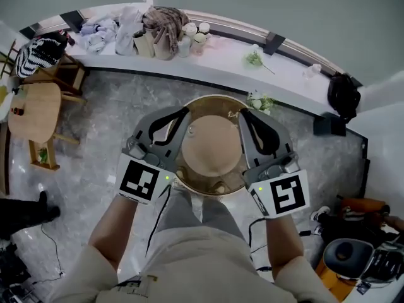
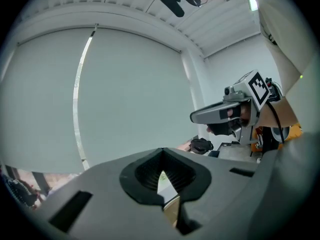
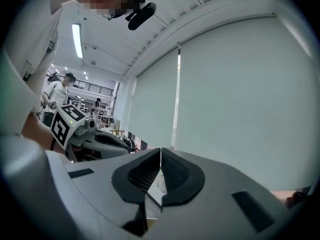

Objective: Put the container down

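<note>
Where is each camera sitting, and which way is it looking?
Head view: on the person's head, looking steeply down at container, left gripper, right gripper, forearms.
Left gripper view: on the left gripper, facing a blind; own shut jaws, right gripper across.
Right gripper view: on the right gripper, facing the blind; own shut jaws, left gripper across.
Shared: both gripper views show the container's pinched rim.

container (image 1: 211,147) before ledge (image 1: 221,65), stool (image 1: 38,109) at left

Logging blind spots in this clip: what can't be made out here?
- Underside of the round tan container: head view, under its own body.
- Its rim in the left gripper and right gripper: gripper views, mere sliver between shut pads.
- Small jars on the white ledge: head view, too small.
</note>
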`<state>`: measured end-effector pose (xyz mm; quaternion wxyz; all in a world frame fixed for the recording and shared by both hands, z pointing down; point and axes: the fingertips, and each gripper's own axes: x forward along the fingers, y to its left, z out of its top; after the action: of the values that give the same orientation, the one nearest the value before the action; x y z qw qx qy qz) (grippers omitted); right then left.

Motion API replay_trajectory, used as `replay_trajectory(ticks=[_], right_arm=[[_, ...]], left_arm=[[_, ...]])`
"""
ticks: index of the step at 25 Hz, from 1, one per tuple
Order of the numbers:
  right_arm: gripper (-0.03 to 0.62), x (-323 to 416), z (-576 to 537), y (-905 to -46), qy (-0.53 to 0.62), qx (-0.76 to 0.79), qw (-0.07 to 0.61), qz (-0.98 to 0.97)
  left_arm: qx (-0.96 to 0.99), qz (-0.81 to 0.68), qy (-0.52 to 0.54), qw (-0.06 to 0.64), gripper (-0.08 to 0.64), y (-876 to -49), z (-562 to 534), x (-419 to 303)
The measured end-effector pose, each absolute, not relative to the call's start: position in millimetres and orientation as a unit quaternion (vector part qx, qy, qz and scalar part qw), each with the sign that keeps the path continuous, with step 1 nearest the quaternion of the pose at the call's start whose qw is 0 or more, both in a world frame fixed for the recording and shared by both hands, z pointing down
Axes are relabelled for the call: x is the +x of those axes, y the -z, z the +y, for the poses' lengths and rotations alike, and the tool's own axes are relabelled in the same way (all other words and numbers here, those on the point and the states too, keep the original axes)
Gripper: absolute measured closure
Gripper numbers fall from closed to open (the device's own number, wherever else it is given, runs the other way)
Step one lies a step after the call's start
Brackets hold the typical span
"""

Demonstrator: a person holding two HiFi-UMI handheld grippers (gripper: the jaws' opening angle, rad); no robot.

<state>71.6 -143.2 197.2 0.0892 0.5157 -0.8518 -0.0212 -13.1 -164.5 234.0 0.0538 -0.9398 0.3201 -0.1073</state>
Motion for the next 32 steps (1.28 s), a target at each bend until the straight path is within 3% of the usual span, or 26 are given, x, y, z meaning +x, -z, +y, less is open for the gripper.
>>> replay_trajectory(ticks=[6,19,32], right_arm=[[0.581,75.4,-123.7,-144.0,0.033,0.519,0.068,-0.852],[0.581,96.1,-65.3,-42.0,0.092,0.53,0.029,-0.842],[0.581,100.6,-35.6,-37.8,0.083,0.527,0.025,-0.845]], left_arm=[[-0.933,0.347,0.088,0.039,0.552,-186.6,-161.1,-11.5],[-0.94,0.325,0.054,0.092,0.552,-89.1,-119.2,9.5],[-0.941,0.315,0.051,0.109,0.552,-71.1,-89.8,15.8]])
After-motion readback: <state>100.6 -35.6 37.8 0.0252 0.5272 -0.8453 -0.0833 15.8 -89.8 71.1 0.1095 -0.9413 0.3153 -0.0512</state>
